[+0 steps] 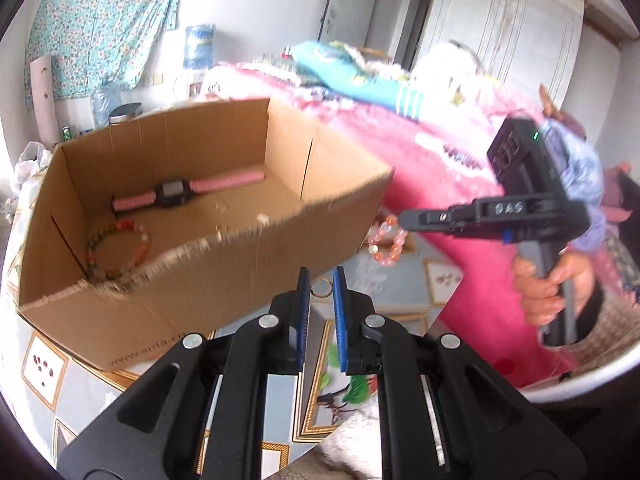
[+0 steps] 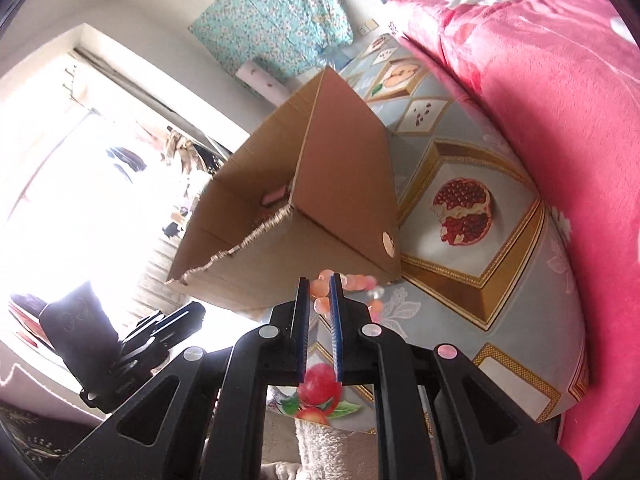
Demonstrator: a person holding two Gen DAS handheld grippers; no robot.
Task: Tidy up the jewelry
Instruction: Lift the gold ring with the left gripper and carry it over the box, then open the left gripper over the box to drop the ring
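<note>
The left hand-held gripper (image 1: 321,280) has its blue pads nearly together, pinching a small gold ring (image 1: 321,287) at their tips; the ring stands on edge with its open face toward the camera. It hangs just in front of the near wall of an open cardboard box (image 1: 224,280), whose torn top edge rises between the ring and the box floor. The right hand-held gripper (image 2: 320,284), gripped by a person's hand (image 1: 554,284), has its jaws almost shut on a pink bead bracelet (image 1: 386,240), which dangles as a loop from its tips just beside the box's right corner, clear of the cloth below. From the right wrist view the beads bunch around the pads, so exactly how many are pinched is hard to tell. Inside the box a watch with a pink strap (image 1: 188,194) lies flat, its long axis running left to right along the far wall, and a multicoloured bead bracelet (image 1: 116,252) lies as a flat circle in the near left corner. The box sits on a bench (image 2: 460,300) covered by a grey-blue cloth printed with gold-framed fruit, including a pomegranate (image 2: 464,210). A pink blanket (image 1: 420,168) lies beyond on the right.
</note>
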